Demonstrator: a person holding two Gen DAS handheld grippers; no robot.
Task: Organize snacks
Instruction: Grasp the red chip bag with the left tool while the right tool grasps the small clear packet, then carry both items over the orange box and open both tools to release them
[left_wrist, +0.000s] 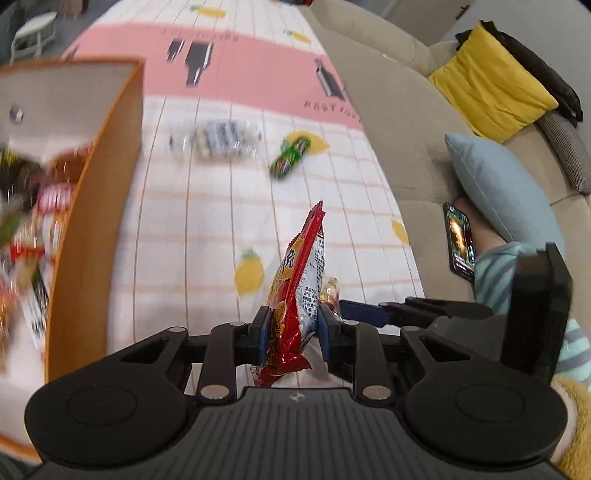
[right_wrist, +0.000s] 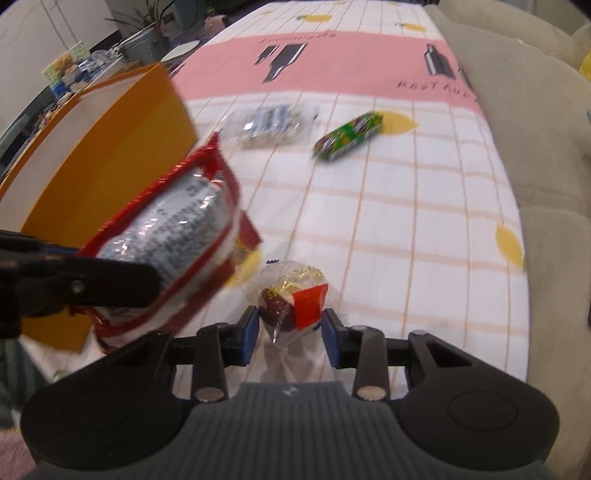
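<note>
My left gripper (left_wrist: 293, 325) is shut on a red snack packet (left_wrist: 295, 280) that stands on edge between its blue pads, above the checked tablecloth (left_wrist: 184, 229). The same red packet (right_wrist: 173, 243) shows blurred in the right wrist view, just beside the orange box (right_wrist: 110, 147). My right gripper (right_wrist: 290, 328) is shut on a small clear-wrapped snack (right_wrist: 295, 295) with a brown and red label. To the left stands the orange box (left_wrist: 99, 206), with several snacks (left_wrist: 33, 221) inside. A clear packet (right_wrist: 273, 123) and a green packet (right_wrist: 347, 136) lie farther off on the cloth.
A beige sofa (left_wrist: 399, 122) runs along the cloth's right edge, with a yellow cushion (left_wrist: 491, 85) and a blue cushion (left_wrist: 498, 192). A phone (left_wrist: 460, 240) lies by a striped sleeve (left_wrist: 495, 273). Plants and shelves (right_wrist: 85, 66) stand beyond the box.
</note>
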